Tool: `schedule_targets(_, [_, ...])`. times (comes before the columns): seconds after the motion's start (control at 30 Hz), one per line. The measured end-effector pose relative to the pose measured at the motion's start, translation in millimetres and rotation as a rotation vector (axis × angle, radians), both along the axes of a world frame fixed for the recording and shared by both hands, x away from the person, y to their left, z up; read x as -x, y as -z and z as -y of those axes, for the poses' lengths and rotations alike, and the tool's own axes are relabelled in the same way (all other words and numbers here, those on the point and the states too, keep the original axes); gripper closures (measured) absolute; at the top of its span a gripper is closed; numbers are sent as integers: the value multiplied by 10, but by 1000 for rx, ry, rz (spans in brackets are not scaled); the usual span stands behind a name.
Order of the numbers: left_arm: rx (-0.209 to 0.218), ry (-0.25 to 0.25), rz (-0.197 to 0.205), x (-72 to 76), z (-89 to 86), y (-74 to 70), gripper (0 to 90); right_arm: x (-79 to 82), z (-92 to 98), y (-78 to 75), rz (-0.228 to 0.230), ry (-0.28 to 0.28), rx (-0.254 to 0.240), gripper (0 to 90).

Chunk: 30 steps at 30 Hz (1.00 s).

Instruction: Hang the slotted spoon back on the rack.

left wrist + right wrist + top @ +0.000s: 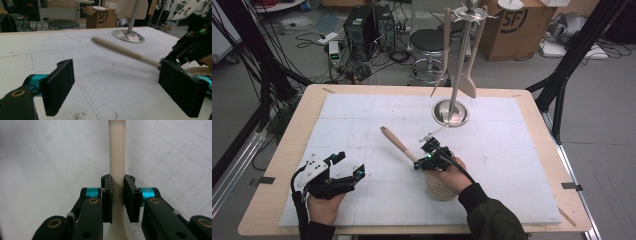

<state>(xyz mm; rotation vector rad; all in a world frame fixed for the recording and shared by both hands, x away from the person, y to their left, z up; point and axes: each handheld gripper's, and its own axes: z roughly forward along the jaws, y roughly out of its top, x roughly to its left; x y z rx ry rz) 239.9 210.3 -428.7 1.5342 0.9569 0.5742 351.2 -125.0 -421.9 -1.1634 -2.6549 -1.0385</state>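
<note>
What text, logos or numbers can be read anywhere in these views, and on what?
"SF": black round logo on the brown cardboard box on the floor beyond the table; it also reads on that box in the left gripper view.
Small green display on the white device on the floor: too small to read.

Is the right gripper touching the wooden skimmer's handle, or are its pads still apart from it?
Touching. In the right gripper view, the right gripper has both black pads pressed against the wooden skimmer's handle, with no gap on either side.
</note>
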Motion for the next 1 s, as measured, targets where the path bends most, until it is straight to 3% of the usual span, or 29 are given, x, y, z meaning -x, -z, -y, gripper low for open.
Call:
schedule_targets(0.07, [-3,5,-2,-1,8,1,142,-42,151,-42,8,29,-88,789])
schedule_targets(0.2, [-5,5,-3,1,19,2,142,-69,371,-177,54,72,-204,789])
schedule_targets(0.47, [-8,7,-2,3,23,1,142,-9,687,-380,236,141,-409,788])
schedule_targets(0.67, [-10,8,-3,2,25,2,142,37,855,-401,363,228,-501,788])
schedule_targets(1.0, [-13,3,-5,-1,24,7,142,61,987,-463,520,331,-629,788])
